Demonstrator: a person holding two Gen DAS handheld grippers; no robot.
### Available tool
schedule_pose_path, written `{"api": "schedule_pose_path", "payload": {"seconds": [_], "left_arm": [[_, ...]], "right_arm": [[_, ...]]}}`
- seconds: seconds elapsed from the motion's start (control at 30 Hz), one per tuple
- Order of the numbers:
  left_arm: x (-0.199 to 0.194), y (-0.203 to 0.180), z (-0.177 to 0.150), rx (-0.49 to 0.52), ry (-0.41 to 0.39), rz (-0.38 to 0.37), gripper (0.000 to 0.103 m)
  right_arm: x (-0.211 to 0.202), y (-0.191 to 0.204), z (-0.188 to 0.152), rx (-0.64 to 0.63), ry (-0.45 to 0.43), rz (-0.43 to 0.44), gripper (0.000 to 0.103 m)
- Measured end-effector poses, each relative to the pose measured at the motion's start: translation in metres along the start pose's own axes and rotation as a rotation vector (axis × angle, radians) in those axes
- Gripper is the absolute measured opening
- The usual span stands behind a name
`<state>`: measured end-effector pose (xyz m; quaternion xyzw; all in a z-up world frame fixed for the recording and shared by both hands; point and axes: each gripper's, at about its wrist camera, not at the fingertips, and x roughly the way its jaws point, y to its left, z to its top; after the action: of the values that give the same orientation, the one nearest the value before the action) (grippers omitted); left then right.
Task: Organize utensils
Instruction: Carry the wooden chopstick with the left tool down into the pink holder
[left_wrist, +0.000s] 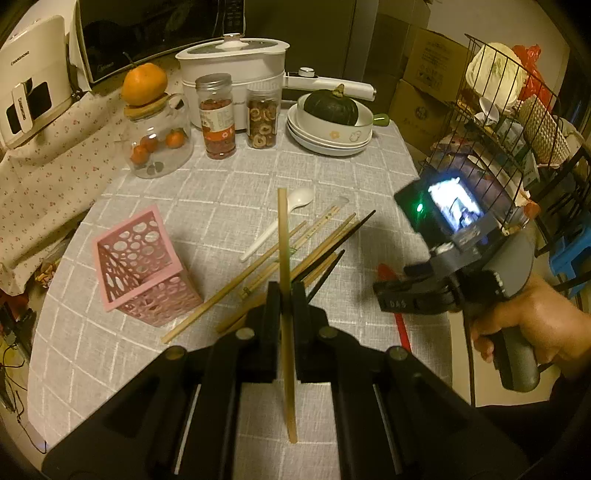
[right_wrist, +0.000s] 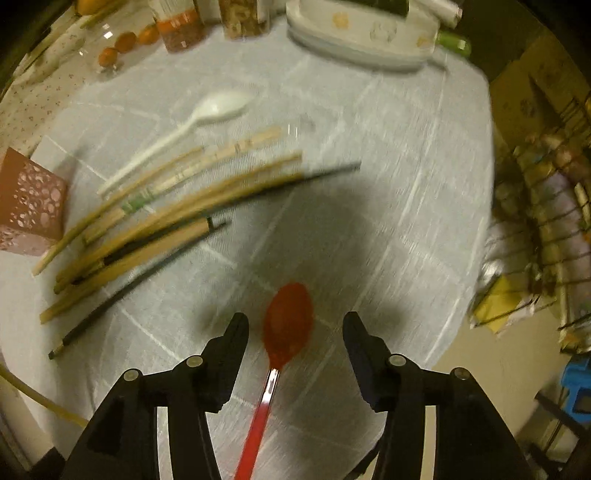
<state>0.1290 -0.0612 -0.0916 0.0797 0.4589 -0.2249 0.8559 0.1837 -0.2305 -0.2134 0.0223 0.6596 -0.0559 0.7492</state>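
Chopsticks (left_wrist: 295, 254) lie in a loose heap mid-bench, with a white spoon (left_wrist: 284, 218) at their 12 o'clock edge and the pink holder (left_wrist: 142, 266) standing at their 9 o'clock, tilted in the fisheye view but apparently upright and still empty as far as can be seen.

Left tool (left_wrist: 286, 295) is pinched narrow on one bamboo chopstick (left_wrist: 283, 236), which stands clear of the heap, running from below the jaws up past them toward 12 o'clock. Right tool (right_wrist: 295, 325) points down at the bench (right_wrist: 388, 184) with its jaws standing apart either side of a red spoon (right_wrist: 288, 321). The bowl lies between the fingertips, the handle running back toward 6 o'clock under the tool. The pads do not appear to press on it; the picture is blurred, so contact with the cloth cannot be judged.

Judged from this, two steps are in hand at once: one chopstick is lifted and awaits delivery, and the red spoon is being lined up for a grasp.

Next, the right tool would need to settle lower, probably nearer the neck than the wide bowl, and close. The left must swing toward 9 o'clock, tip the chopstick upright and lower it into the holder's mouth.
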Motion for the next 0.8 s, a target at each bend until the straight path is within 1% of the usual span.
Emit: {"api": "schedule_pose_path", "payload": {"seconds": [0.03, 0.07, 0.3, 0.47, 0.53, 0.73, 0.8], "left_arm": [[0.000, 0.000, 0.000, 0.002, 0.000, 0.001, 0.007], [0.000, -0.001, 0.000, 0.004, 0.000, 0.002, 0.007], [-0.004, -0.001, -0.001, 0.019, -0.008, 0.017, 0.007], [-0.018, 0.004, 0.000, 0.017, -0.043, 0.019, 0.007], [-0.024, 0.005, 0.001, 0.012, -0.060, 0.017, 0.007], [-0.054, 0.013, 0.005, -0.003, -0.137, 0.019, 0.007], [-0.065, 0.016, 0.008, -0.017, -0.168, 0.019, 0.007]], "right_arm": [[-0.001, -0.001, 0.001, -0.007, 0.002, 0.006, 0.037], [-0.002, -0.001, 0.001, -0.013, 0.001, 0.018, 0.026], [-0.015, 0.007, -0.003, -0.018, -0.042, 0.020, 0.027], [-0.053, 0.017, -0.005, -0.024, -0.143, 0.047, 0.027], [-0.075, 0.024, -0.008, -0.038, -0.197, 0.059, 0.027], [-0.127, 0.050, -0.016, -0.093, -0.337, 0.068, 0.027], [-0.137, 0.051, -0.017, -0.102, -0.380, 0.075, 0.027]]}}
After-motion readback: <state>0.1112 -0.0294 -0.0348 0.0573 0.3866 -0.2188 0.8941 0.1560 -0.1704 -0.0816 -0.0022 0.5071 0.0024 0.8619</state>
